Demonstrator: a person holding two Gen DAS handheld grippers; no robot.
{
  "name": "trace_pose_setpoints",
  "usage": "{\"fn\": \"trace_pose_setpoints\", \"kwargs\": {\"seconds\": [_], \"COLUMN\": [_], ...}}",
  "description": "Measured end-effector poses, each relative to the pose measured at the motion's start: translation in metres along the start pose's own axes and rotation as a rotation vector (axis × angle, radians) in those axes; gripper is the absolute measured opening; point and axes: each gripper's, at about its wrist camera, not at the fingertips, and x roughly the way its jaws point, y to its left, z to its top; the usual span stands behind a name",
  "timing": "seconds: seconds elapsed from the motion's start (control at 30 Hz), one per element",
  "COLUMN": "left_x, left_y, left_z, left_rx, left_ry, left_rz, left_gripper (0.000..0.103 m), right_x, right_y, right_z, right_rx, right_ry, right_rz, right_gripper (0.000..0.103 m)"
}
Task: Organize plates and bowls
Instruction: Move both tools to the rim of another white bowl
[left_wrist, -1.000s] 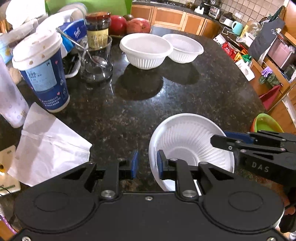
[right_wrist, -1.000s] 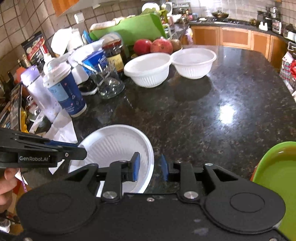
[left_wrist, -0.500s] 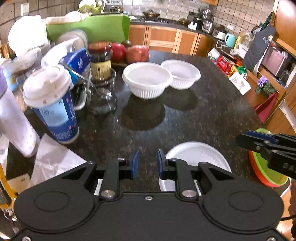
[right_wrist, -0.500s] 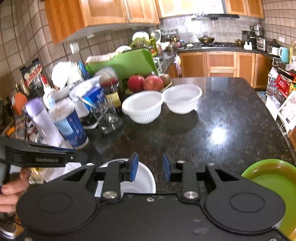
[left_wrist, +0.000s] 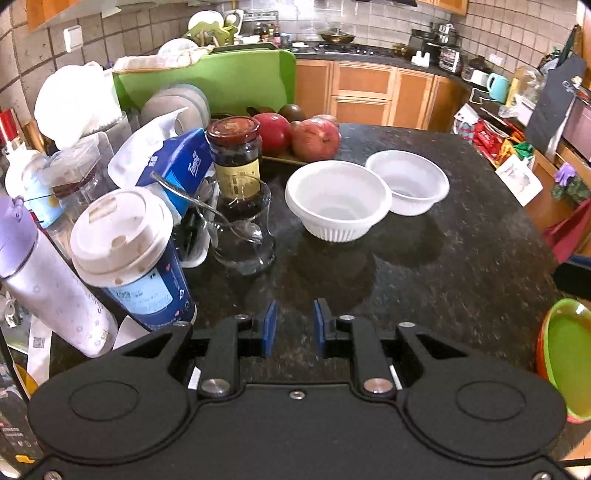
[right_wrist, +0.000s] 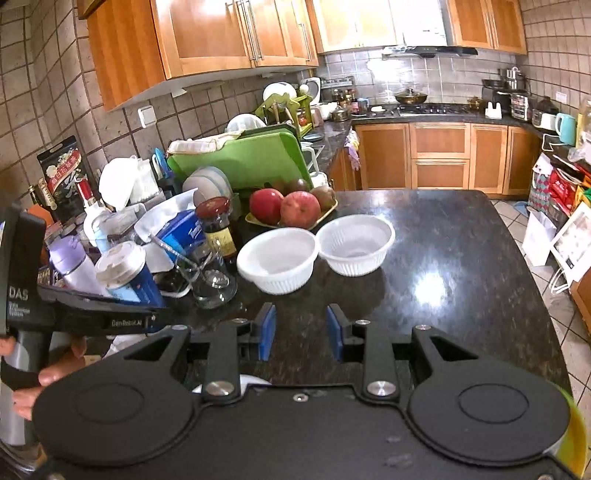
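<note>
**Two empty grippers above a crowded surface: risks and view coverage**

Both grippers are shown part-open with nothing between the pads: the left gripper (left_wrist: 294, 326) with a narrow gap, the right gripper (right_wrist: 301, 330) with a somewhat wider one. Two white bowls, the near bowl (left_wrist: 338, 199) and the far bowl (left_wrist: 408, 186), are seen side by side with rims touching or nearly so, toward the far middle of the dark surface (left_wrist: 461, 266). A stack of green and orange plates (left_wrist: 565, 354) is seen at the surface's right edge.

Risks, as judged: if the near bowl is gripped by its rim, the far bowl may be nudged or dragged, since little room is left between them. The bowls look thin and light, so a pinch on one wall may deform or tip them. A reach from the left may strike the glass (left_wrist: 242, 236) holding a spoon, the jar (left_wrist: 236, 158) or the lidded cup (left_wrist: 129, 254), all close by. The plates seem to sit near the edge and may be pushed off.

View differences: the plates are shown clearly only in the left wrist view; in the right wrist view only a yellow-green sliver is seen at the lower right corner. The hand (right_wrist: 26, 384) carrying the left gripper and a white sliver beneath the right gripper's body, unidentifiable, are shown only in the right wrist view.
</note>
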Motion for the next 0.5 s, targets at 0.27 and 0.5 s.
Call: {"fn": "trace_pose_setpoints", "kwargs": {"seconds": [0.27, 0.5], "left_x": [0.011, 0.022], "left_y": [-0.02, -0.044], "left_z": [0.026, 0.06], "left_rx": [-0.028, -0.059], "left_ry": [0.026, 0.05], "left_rz": [0.042, 0.033], "left_gripper": [0.027, 0.027], "right_x": [0.025, 0.043], "right_y": [-0.03, -0.077], "right_z": [0.046, 0.089], "right_rx": [-0.059, -0.102], "right_ry": [0.04, 0.075], "right_rz": [0.051, 0.07], "right_gripper": [0.032, 0.032]}}
